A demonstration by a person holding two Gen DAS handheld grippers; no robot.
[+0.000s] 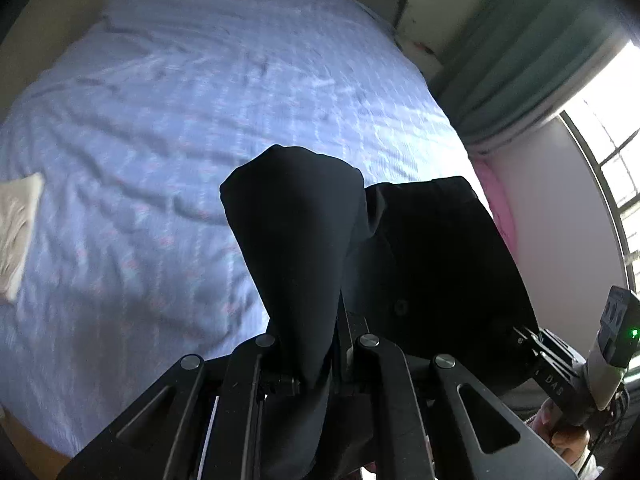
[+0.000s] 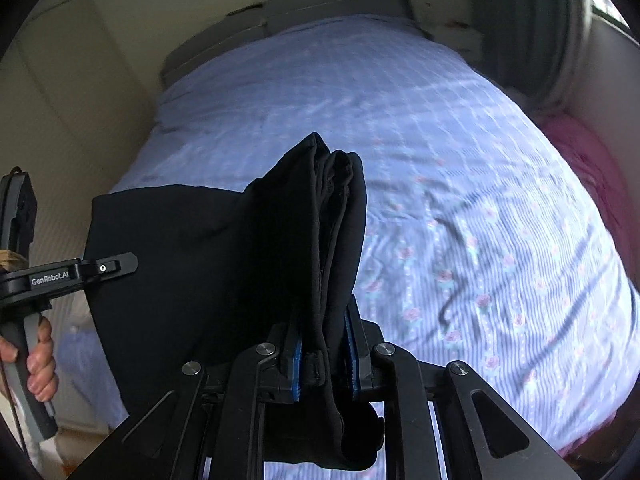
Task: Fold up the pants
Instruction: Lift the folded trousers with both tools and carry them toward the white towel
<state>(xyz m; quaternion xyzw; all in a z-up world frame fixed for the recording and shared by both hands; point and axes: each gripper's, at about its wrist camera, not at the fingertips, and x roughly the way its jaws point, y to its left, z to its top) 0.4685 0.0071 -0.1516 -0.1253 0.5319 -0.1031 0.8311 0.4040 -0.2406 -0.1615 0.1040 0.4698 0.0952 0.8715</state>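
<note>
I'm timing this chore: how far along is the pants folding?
Done: both grippers have the black pants gripped and raised above the bed. In hand: the left gripper and right gripper each pinch bunched fabric. Left: no flat fold lies on the bed; laying out and folding remain.

The right gripper clamps bunched black pants between blue pads. The left gripper grips their other edge above the bed.

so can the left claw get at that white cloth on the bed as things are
Probably not yet. The left claw is shut on the black pants, which the right claw also grips. The white cloth lies bare at the bed's left edge, nothing over it, but the claw would need to let go first.
</note>
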